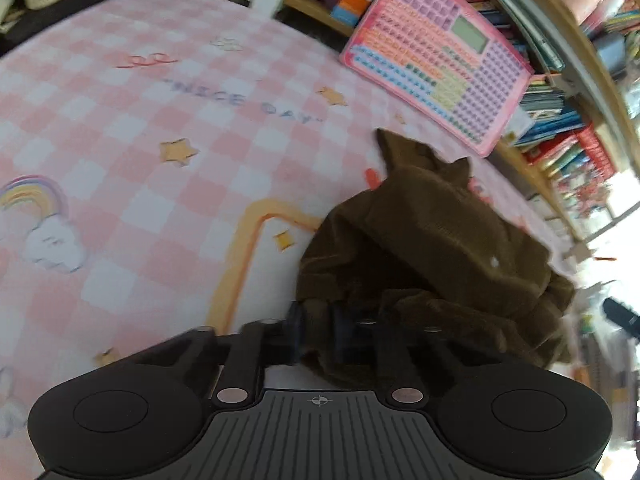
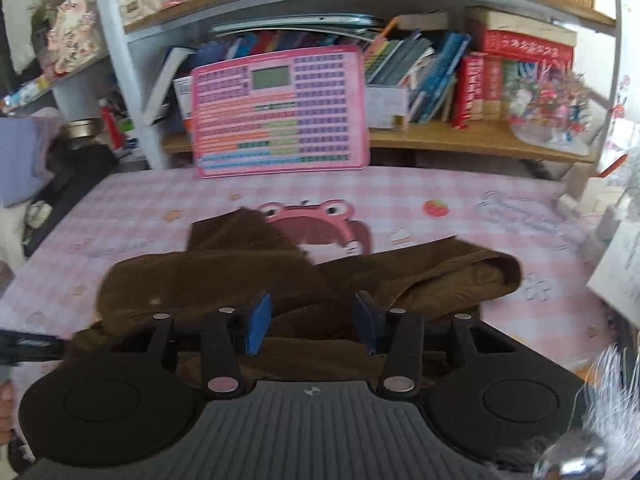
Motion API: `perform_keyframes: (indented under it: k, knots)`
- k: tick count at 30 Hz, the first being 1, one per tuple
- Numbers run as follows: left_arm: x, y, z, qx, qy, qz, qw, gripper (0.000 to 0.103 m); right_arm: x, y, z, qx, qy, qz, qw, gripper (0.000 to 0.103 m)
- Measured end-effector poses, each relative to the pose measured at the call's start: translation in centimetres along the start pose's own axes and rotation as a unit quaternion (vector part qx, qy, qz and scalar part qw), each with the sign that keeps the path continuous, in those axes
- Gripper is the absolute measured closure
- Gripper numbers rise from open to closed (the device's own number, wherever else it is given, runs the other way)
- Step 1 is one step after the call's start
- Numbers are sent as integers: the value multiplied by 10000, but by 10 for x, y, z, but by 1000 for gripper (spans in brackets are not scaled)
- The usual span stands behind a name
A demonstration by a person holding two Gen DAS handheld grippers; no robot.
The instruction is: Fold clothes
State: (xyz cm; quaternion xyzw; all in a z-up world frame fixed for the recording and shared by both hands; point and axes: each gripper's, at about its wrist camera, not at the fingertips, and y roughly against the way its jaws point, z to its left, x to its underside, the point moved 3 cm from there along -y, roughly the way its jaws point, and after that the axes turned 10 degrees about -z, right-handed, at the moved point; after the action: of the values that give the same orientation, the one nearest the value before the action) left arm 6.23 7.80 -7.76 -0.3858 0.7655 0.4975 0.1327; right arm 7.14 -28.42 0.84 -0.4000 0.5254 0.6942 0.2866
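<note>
A brown corduroy garment lies bunched on the surface, which is covered by a pink-and-white checked cloth printed with stars, a rainbow, the words "NICE DAY" and a pink frog face. The corduroy is finely ribbed and soft-looking, heaped in thick rounded folds, with one flat flap pointing toward the shelves and a rolled, tube-like part stretching off to the right. A small pale button shows on its upper fold.

The left claw has its dark blue pads drawn close together, and a fold of the brown cloth sits pinched between them; the picture is smeared with motion blur, but the fabric visibly bunches right at the tips. The right claw stands wide, its two blue rubbery pads well apart, with the near edge of the garment lying between and beneath them; whether the pads touch the cloth I cannot tell.

At the far edge of the surface a flat pink plastic learning pad leans upright against a wooden bookshelf. It is rectangular with rounded corners, covered in rows of small coloured keys, with a grey screen near its top. Books stand packed and slanting along the shelf behind it.
</note>
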Motion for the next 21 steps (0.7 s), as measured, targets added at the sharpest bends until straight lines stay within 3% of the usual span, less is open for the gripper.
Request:
perform_keyframes:
  k: [2,5,7,9,11,12,13,16,19,21]
  knots:
    - [-27,-3,-2,5,96,-335,9994,95,0,2,6,-71,-33,-15,10000,60]
    - [-96,18,-25,152,137,-1470,9889,95,-5,5,4,-27,-14,-117,9999,60]
    - [-127,49,-58,656,-195,-2081,9757,95,-14,7,-1,36,-37,-243,9997,60]
    - [-133,80,-96,1265,-848,-2308,9610,95,-21,14,-6,88,-105,-415,9990,60]
    - [-131,107,-130,1840,-1493,-2409,9412,95,-25,18,-11,149,-215,-504,9984,60]
    - [-115,111,-140,2047,-1785,-2214,9366,95,-26,19,-15,174,-269,-532,9981,60]
    - [-92,107,-142,2119,-1986,-1884,9382,95,-25,20,-17,192,-312,-534,9979,60]
    - [-11,79,-130,1956,-2331,-574,9508,95,-20,19,-21,170,-427,-458,9979,60]
    - [65,41,-98,1198,-2520,621,9583,93,-14,15,-18,43,-419,-307,9986,60]
    - [93,31,-79,810,-2435,1072,9606,90,-9,11,-10,-117,-351,-193,9991,60]
